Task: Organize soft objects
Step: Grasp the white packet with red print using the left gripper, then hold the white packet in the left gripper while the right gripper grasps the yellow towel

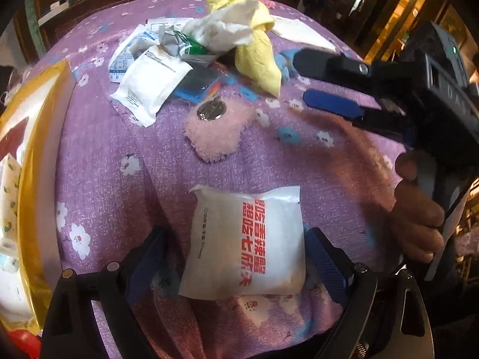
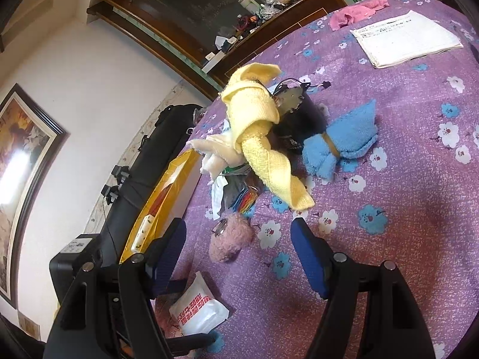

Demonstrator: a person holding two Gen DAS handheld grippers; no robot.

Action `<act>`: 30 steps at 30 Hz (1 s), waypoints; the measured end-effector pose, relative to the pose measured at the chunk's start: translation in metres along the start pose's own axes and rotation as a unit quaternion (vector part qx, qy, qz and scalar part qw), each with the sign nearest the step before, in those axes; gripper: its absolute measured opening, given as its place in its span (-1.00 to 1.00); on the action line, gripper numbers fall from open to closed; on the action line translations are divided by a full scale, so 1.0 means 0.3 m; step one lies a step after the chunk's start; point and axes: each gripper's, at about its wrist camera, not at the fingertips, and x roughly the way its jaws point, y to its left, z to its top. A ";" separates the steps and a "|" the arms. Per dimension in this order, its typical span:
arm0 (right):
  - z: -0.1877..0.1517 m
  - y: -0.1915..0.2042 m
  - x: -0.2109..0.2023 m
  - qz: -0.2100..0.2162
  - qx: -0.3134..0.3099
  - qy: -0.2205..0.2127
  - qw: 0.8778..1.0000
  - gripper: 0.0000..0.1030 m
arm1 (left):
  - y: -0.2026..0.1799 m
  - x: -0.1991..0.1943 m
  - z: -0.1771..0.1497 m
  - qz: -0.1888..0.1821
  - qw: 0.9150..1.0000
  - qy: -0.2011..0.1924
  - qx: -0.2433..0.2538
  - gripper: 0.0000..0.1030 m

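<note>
A white soft packet with red print [image 1: 248, 242] lies on the purple flowered cloth between the fingers of my open left gripper [image 1: 236, 248]; it also shows in the right wrist view [image 2: 199, 309]. A pink fuzzy pouch with a metal clasp [image 1: 217, 127] lies beyond it, also in the right wrist view [image 2: 229, 236]. A yellow towel [image 2: 263, 140] drapes over a pile of packets and white cloth. A blue towel bundle [image 2: 344, 140] lies beside it. My right gripper [image 2: 239, 251] is open and empty above the cloth, and is seen from the left wrist [image 1: 302, 77].
A gold-rimmed box [image 1: 33, 179] stands at the left edge, with items inside. White packets [image 1: 149, 86] and a dark object [image 2: 299, 119] lie in the pile. A sheet of paper [image 2: 407, 39] and a pink cloth [image 2: 356, 12] lie far back.
</note>
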 end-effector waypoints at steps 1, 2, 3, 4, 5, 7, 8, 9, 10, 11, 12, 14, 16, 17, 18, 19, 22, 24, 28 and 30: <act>0.000 0.000 0.001 0.000 0.000 0.001 1.000 0.39 | -0.003 0.001 0.000 0.003 1.000 0.000 0.002 0.83; -0.002 0.001 0.003 0.000 0.000 0.002 1.000 0.39 | -0.008 0.000 -0.002 0.006 1.000 -0.002 0.003 0.80; -0.002 0.002 0.003 -0.001 0.000 0.002 1.000 0.39 | -0.017 -0.003 -0.006 0.004 1.000 -0.005 0.009 0.69; -0.004 0.004 0.002 -0.001 -0.001 0.002 1.000 0.39 | -0.026 -0.007 -0.009 0.000 1.000 -0.006 0.015 0.52; -0.006 0.007 0.001 -0.002 -0.003 0.001 1.000 0.39 | -0.033 -0.013 -0.009 -0.006 1.000 -0.008 0.019 0.43; -0.007 0.007 0.002 -0.003 -0.004 0.001 1.000 0.39 | -0.048 -0.015 -0.012 -0.011 1.000 -0.010 0.025 0.30; -0.006 0.007 0.003 -0.002 -0.003 0.002 1.000 0.39 | -0.057 -0.009 -0.014 -0.008 1.000 -0.010 0.026 0.29; -0.007 0.008 0.003 -0.003 -0.003 0.003 1.000 0.39 | -0.063 -0.005 -0.014 -0.006 1.000 -0.011 0.026 0.25; -0.008 0.008 0.003 -0.003 -0.003 0.003 1.000 0.39 | -0.067 -0.008 -0.015 -0.007 1.000 -0.012 0.027 0.15; -0.009 0.009 0.003 -0.003 -0.003 0.002 1.000 0.39 | -0.067 -0.019 -0.018 -0.010 0.999 -0.014 0.029 0.12; -0.011 0.011 0.002 -0.004 -0.003 0.002 1.000 0.39 | -0.068 -0.025 -0.022 -0.010 0.999 -0.016 0.030 0.09; -0.013 0.011 0.001 -0.003 -0.001 0.002 1.000 0.39 | -0.070 -0.034 -0.029 -0.013 0.999 -0.019 0.030 0.03; -0.012 0.009 0.002 -0.003 0.001 0.003 1.000 0.39 | -0.064 -0.051 -0.028 -0.019 0.999 -0.025 0.023 -0.16; -0.012 0.008 0.002 -0.003 0.002 0.003 1.000 0.39 | -0.052 -0.063 -0.024 -0.025 0.999 -0.029 0.015 -0.21; -0.012 0.008 0.003 -0.003 0.002 0.003 1.000 0.39 | -0.036 -0.068 -0.017 -0.029 0.999 -0.030 0.008 -0.26; -0.012 0.009 0.003 -0.004 0.001 0.003 1.000 0.39 | -0.017 -0.076 -0.014 -0.038 0.999 -0.032 -0.003 -0.32; -0.011 0.007 0.006 -0.003 0.003 0.004 1.000 0.39 | 0.028 -0.097 -0.010 -0.059 0.997 -0.039 -0.027 -0.78; -0.010 0.006 0.008 -0.004 0.004 0.005 1.000 0.39 | 0.059 -0.107 -0.004 -0.076 0.995 -0.045 -0.050 -0.86; -0.011 0.008 0.010 -0.005 0.003 0.005 1.000 0.39 | 0.095 -0.122 0.005 -0.076 0.993 -0.059 -0.072 -0.88; -0.011 0.009 0.011 -0.004 0.004 0.006 1.000 0.39 | 0.103 -0.146 0.009 -0.088 0.990 -0.075 -0.077 -0.88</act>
